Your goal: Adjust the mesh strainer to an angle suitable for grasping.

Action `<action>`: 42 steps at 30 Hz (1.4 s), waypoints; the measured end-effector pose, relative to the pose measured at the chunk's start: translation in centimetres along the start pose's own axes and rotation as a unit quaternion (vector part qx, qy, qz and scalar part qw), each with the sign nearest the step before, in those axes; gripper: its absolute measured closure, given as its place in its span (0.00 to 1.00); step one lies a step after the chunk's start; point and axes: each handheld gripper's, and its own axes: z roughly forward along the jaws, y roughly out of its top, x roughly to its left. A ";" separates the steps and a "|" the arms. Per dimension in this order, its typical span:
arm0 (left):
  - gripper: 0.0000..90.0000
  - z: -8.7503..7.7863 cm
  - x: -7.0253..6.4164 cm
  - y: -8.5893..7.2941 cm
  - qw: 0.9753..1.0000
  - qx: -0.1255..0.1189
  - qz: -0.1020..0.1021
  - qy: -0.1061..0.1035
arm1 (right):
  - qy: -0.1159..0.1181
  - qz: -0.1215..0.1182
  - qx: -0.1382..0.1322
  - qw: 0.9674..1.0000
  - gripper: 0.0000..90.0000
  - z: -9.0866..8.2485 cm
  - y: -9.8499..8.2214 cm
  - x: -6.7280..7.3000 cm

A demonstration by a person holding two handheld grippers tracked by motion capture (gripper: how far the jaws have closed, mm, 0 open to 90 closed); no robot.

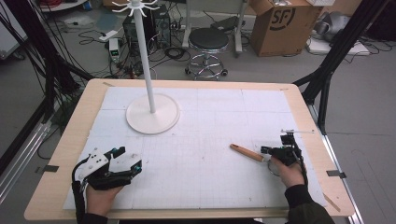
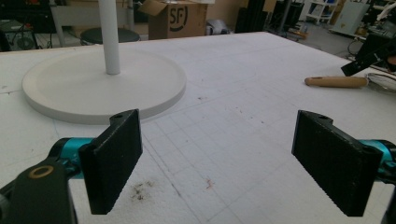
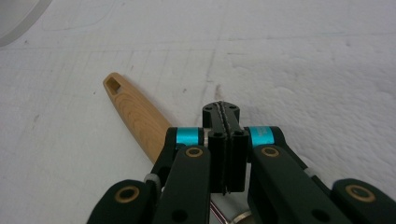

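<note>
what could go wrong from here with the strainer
1. The right gripper is shut on what looks like a thin metal edge of the strainer. With so little in the grip, its long wooden handle could swing or slip out when lifted.
2. The white stand is tall and thin, so a bump near its top might tip it.

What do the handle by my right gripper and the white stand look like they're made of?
The handle looks like light wood with a smooth, probably varnished finish: curved grain lines show, and a slot is cut through its end. The white stand has a matte, even white surface on base and pole, with no grain; that suits painted metal or plastic, and the look leaves open which.
</note>
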 end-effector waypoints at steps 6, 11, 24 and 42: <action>0.18 0.1 -0.1 0.0 1.000 0.000 0.001 -0.001 | -0.001 0.004 0.001 1.000 1.00 -1.1 -0.7 -0.8; 0.18 0.1 -0.2 0.0 1.000 0.002 0.001 -0.002 | -0.003 0.001 0.012 1.000 1.00 -1.2 -1.2 -1.1; 0.18 0.0 -0.1 0.0 1.000 -0.001 -0.001 -0.002 | -0.011 -0.018 0.048 0.999 1.00 -1.4 -1.3 1.3; 0.19 0.0 -0.1 0.0 1.000 -0.002 -0.002 -0.002 | 0.026 -0.031 0.063 0.997 1.00 1.2 -1.4 4.2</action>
